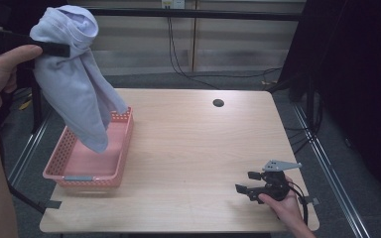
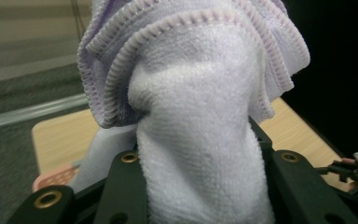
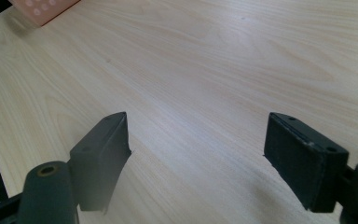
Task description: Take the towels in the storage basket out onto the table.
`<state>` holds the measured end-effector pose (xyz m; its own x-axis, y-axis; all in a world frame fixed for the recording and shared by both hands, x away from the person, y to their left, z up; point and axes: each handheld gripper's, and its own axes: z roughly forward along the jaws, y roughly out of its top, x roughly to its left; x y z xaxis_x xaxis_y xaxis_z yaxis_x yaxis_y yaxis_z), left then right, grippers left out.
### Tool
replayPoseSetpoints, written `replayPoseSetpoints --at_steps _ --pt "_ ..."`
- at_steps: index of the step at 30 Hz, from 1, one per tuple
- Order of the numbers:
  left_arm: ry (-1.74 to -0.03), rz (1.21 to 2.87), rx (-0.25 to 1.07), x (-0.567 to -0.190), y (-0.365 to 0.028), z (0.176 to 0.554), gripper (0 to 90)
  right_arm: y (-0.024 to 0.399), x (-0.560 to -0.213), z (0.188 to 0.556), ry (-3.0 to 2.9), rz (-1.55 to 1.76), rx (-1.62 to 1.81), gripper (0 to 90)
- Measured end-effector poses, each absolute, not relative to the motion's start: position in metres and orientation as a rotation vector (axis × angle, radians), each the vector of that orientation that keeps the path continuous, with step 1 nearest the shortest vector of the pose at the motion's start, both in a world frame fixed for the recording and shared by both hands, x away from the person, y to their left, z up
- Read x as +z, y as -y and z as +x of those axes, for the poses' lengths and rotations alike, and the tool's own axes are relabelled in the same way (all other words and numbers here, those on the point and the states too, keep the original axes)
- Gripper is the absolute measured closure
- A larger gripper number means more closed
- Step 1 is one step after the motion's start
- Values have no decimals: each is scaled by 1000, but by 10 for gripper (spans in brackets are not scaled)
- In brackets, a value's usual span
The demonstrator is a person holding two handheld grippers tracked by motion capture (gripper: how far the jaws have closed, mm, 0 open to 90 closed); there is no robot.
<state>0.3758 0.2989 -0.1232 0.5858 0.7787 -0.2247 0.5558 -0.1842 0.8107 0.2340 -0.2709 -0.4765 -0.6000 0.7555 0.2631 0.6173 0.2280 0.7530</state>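
Up at ten o'clock, the left tool (image 1: 62, 49) is pinching a soft purple towel (image 1: 77, 84) and holding it over the pink basket (image 1: 82, 174) (its tip is hanging just inside). At five o'clock on the counter (image 1: 188, 148), the right tool (image 1: 250, 182) is resting wide open, holding nothing. Next, I think, comes lowering the towel into the basket or carrying it to the bare counter.

The worktop (image 1: 188, 148) is a pale wood-grain board with rounded corners and a dark round cable hole (image 1: 218, 103) near its far edge. A pink perforated basket (image 1: 121, 163) stands directly on it at the left side — long side running front to back. The right claw (image 1: 245, 184) rests low at the near right corner — whether it touches the board cannot be told.
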Motion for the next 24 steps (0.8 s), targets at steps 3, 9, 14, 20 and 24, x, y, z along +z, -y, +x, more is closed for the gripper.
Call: replayPoseSetpoints --at_steps 3,9,14,20,24 --pt "-1049 1881 276 -126 -285 379 624 271 -476 234 -2334 1316 1312 219" --pt "-998 1901 227 -136 -255 387 623 271 -476 234 -2333 1319 1313 220" --pt "-943 1960 206 -144 -214 392 623 271 -477 236 -2336 1327 1304 218" --pt "-869 1982 155 -151 -174 395 622 271 -477 235 -2335 1321 1309 218" --pt "-815 2008 120 -165 -144 389 619 273 -476 235 -2320 1321 1301 218"
